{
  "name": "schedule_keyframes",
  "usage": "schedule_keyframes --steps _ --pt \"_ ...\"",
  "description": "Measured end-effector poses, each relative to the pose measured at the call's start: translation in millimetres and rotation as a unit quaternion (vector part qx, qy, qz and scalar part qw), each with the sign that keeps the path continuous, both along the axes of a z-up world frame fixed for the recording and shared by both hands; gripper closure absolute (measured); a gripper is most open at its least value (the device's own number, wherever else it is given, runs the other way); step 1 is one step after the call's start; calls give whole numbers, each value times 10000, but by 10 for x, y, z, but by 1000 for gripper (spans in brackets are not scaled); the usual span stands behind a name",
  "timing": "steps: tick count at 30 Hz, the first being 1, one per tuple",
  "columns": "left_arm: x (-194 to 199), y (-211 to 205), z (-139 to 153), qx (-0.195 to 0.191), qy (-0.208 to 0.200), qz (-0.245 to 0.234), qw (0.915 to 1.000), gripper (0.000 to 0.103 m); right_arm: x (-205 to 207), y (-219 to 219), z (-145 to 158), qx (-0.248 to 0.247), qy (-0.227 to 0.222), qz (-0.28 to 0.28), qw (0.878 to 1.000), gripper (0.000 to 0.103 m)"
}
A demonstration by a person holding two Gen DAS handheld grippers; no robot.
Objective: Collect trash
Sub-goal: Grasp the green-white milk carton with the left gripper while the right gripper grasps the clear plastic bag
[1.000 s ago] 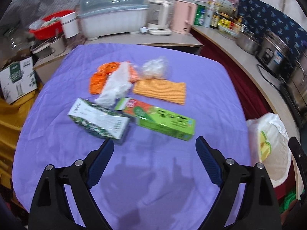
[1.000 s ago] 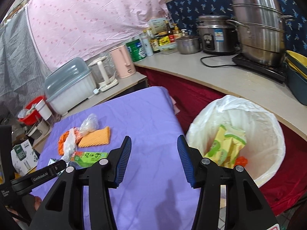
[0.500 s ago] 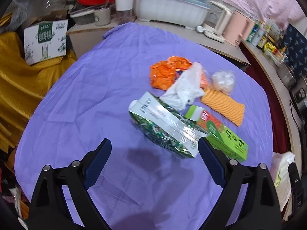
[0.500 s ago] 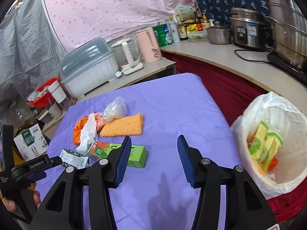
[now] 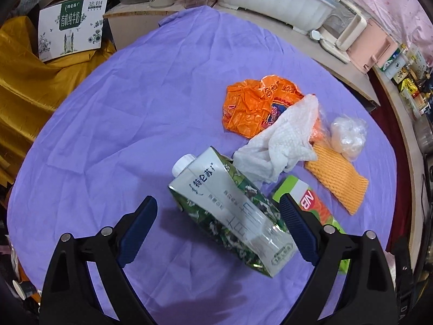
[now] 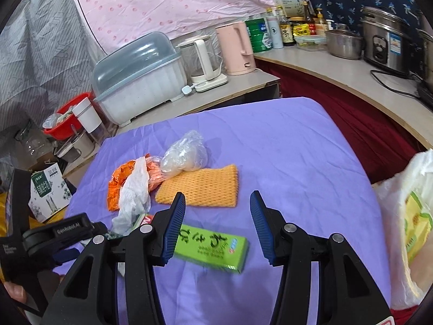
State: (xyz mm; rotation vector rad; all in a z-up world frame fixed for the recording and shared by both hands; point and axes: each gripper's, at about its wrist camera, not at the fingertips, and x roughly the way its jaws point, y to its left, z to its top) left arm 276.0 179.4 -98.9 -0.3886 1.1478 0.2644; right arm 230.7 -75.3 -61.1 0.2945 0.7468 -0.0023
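Trash lies on the purple table (image 5: 130, 113). A green-and-white milk carton (image 5: 230, 216) lies on its side between the open jaws of my left gripper (image 5: 217, 215), not gripped. Behind it are a white crumpled bag (image 5: 284, 140), an orange plastic bag (image 5: 254, 103), an orange foam net (image 5: 338, 178), a clear bag with a pale lump (image 5: 349, 135) and a green box (image 5: 308, 203). My right gripper (image 6: 217, 208) is open and empty, above the green box (image 6: 213, 246), with the foam net (image 6: 203, 187) just beyond. The white-lined trash bin (image 6: 406, 216) is at the right edge.
A covered dish rack (image 6: 135, 75), kettles (image 6: 205, 59) and bottles stand on the counter behind the table. A cardboard box (image 5: 70, 24) and yellow cloth (image 5: 24, 86) are at the left. Pots and a rice cooker (image 6: 384, 40) stand on the right counter.
My left gripper has moved forward and left over the milk carton, which now lies between its jaws. My right gripper has swung left from the trash bin toward the table and the green box.
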Motion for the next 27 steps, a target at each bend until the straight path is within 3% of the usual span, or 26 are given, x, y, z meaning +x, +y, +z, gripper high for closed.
schedule_keyframes --steps 4,7,16,24,25,27 --pt "106 -4 -174 -76 141 -26 9999 16 279 103 -77 64 59 157 9998 54" --pt "169 -61 -214 11 128 -134 9998 22 458 174 -154 145 110 237 9996 54" --pt "258 -46 -189 39 -51 -297 9995 33 1013 331 -313 287 213 304 9989 54" --pt "448 -100 -168 330 -234 -545 9977 41 1393 427 -473 320 441 318 9980 55" --pt "472 -102 -165 374 -249 -558 9974 42 1409 436 -501 370 482 341 9976 59" --pt "489 -84 -161 329 -241 -582 9975 42 1405 450 -538 424 531 389 9969 78"
